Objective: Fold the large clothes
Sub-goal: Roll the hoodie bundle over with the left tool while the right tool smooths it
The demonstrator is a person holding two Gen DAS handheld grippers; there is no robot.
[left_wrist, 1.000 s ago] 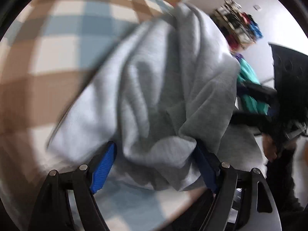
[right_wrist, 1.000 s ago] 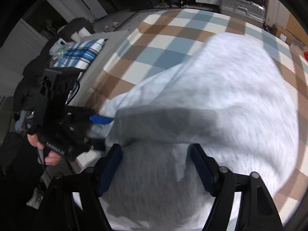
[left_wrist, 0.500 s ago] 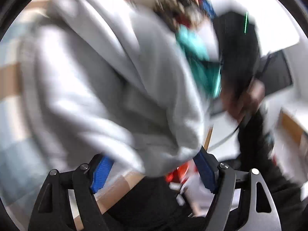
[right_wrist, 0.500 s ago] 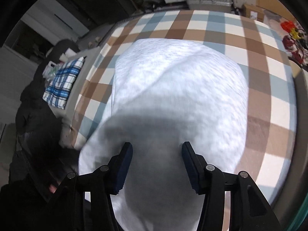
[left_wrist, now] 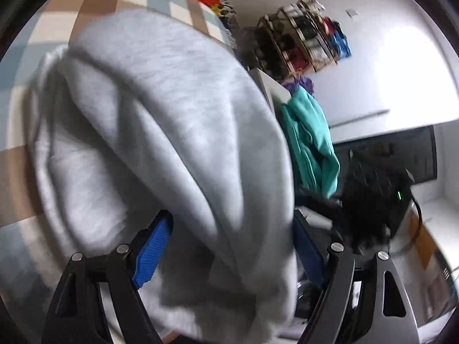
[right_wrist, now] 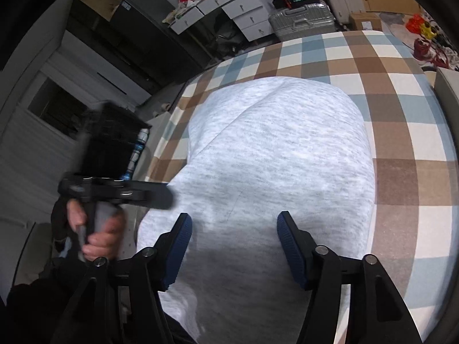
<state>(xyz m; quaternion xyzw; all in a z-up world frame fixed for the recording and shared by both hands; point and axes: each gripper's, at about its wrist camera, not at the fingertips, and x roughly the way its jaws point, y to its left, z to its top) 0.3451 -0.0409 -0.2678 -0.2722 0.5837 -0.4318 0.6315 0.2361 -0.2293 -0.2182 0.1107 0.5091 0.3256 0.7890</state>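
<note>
A large light-grey sweatshirt (right_wrist: 281, 149) lies spread over the checked bed cover (right_wrist: 401, 114). In the left wrist view a thick fold of the sweatshirt (left_wrist: 178, 132) is lifted and bunched between the blue pads (left_wrist: 155, 249); my left gripper (left_wrist: 229, 229) is shut on it. The right wrist view shows that left gripper (right_wrist: 165, 197) reaching into the cloth's left edge, held by a hand (right_wrist: 97, 235). My right gripper (right_wrist: 233, 229) hovers over the near part of the sweatshirt. Its jaws are opening, with cloth lying between the pads but not pinched.
White drawers (right_wrist: 241, 8) and a silver suitcase (right_wrist: 301, 17) stand beyond the bed's far edge. A teal garment (left_wrist: 309, 143) hangs beside the bed, with a cluttered shelf rack (left_wrist: 304, 37) on the wall behind it. Red and yellow toys (right_wrist: 418, 25) sit at the far right.
My left gripper rose and swung away from the bed toward the wall, dragging the grey fold along. My right gripper slid over the sweatshirt; its jaws narrowed, then widened again.
</note>
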